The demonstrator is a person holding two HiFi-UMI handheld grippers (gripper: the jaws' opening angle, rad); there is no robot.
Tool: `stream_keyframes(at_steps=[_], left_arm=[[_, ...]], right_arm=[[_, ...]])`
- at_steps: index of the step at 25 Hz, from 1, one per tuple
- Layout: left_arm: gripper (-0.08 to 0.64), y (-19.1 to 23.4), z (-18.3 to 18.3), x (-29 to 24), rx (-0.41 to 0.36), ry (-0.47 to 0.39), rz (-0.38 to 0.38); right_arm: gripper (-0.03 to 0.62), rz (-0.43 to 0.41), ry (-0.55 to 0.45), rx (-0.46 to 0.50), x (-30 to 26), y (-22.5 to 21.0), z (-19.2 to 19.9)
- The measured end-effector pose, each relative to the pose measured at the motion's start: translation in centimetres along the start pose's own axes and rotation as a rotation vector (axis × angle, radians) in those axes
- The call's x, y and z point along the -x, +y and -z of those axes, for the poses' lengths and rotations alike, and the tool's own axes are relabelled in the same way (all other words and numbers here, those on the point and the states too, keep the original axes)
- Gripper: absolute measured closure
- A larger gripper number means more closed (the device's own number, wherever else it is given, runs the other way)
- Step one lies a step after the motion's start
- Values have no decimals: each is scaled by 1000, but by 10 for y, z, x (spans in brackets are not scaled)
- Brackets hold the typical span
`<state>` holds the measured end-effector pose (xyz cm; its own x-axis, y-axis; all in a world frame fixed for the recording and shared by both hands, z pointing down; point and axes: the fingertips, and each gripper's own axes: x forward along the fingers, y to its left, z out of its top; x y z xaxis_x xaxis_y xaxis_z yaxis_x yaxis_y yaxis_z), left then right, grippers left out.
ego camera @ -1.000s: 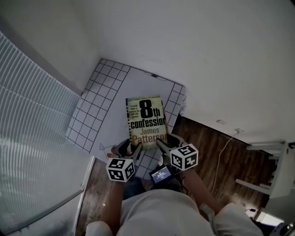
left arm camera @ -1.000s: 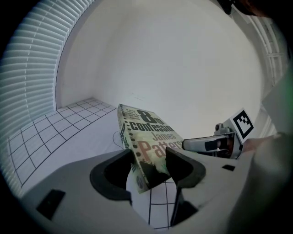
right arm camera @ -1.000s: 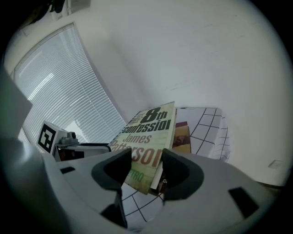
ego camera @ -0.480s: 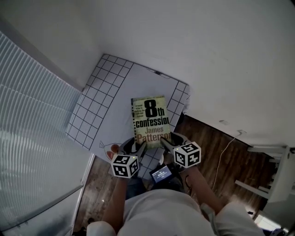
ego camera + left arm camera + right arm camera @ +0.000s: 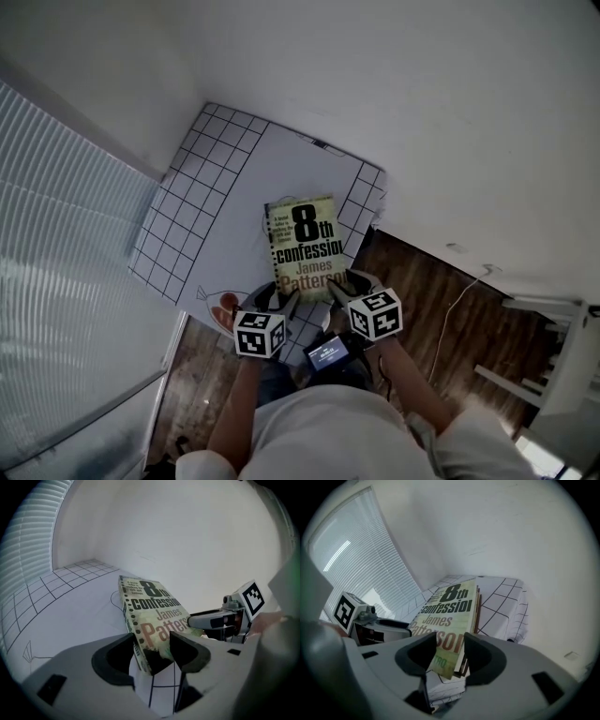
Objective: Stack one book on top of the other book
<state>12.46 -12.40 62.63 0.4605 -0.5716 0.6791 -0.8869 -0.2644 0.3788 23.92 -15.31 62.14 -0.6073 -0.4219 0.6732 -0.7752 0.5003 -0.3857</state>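
Green paperback book [image 5: 304, 246] pinched at 7 o'clock corner by left gripper [image 5: 152, 651], at 5 o'clock by right gripper [image 5: 450, 651], just tightened onto it. Judged light, bendy, glossy-covered; best held by both near corners.

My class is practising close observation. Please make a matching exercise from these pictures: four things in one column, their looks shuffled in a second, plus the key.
Things
1. paperback book
2. gridded sheet
3. floor
4. window blinds

Looks
A. white, with black grid lines at its edges
B. pale slats
C. greenish-beige cover with a black title
D. dark wood planks

Pairs: 1-C, 2-A, 3-D, 4-B
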Motion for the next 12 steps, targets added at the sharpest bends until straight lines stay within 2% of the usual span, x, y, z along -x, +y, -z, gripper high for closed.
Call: stream_keyframes(at_steps=[3, 8, 12], left_arm=[[321, 0, -1, -3, -17, 3, -8], [321, 1, 1, -2, 0, 0, 9], [321, 6, -9, 5, 16, -40, 26]], right_arm=[[405, 31, -4, -10, -3, -4, 3], [405, 56, -17, 2, -1, -4, 3], [407, 115, -44, 90, 6, -7, -5]])
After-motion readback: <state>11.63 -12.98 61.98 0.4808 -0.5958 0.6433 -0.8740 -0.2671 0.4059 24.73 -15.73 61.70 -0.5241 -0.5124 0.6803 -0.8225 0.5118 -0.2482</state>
